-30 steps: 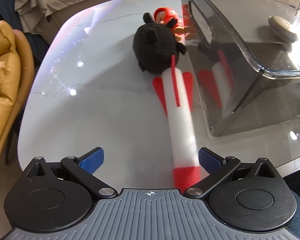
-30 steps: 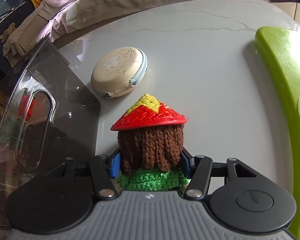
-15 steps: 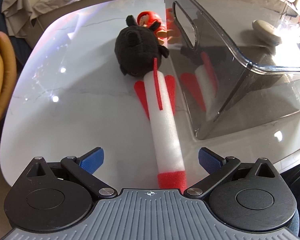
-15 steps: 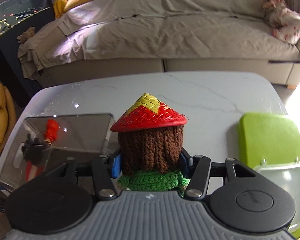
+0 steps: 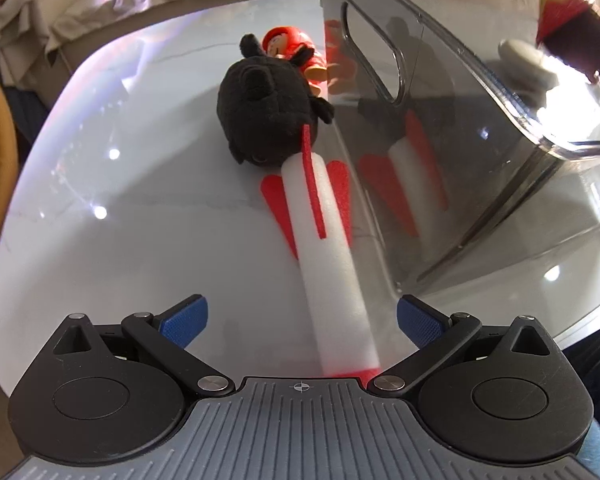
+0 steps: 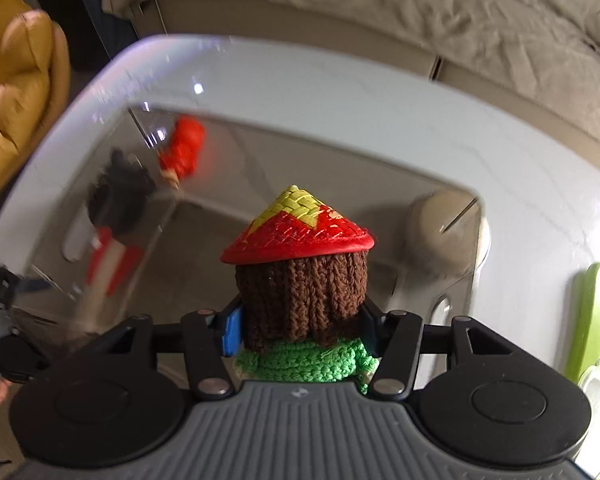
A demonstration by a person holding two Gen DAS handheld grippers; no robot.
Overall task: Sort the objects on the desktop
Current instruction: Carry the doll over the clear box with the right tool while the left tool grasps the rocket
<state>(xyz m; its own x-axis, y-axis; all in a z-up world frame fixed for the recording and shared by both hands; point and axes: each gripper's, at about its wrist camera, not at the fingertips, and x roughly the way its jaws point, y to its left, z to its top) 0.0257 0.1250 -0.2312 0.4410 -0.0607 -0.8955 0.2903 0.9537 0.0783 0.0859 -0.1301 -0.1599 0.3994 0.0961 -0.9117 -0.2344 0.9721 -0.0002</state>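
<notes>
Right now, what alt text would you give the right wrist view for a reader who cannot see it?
The right gripper holds a crocheted doll in a red and yellow woven hat between its fingers, above a clear plastic bin on a white table. Through the bin's walls show a black plush toy and a red figure, blurred.

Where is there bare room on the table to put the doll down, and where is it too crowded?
Bare tabletop lies left of the foam rocket and black plush. The clear bin looks bare inside. It is crowded along the bin's left wall, where rocket, plush and red figure lie close together.
</notes>
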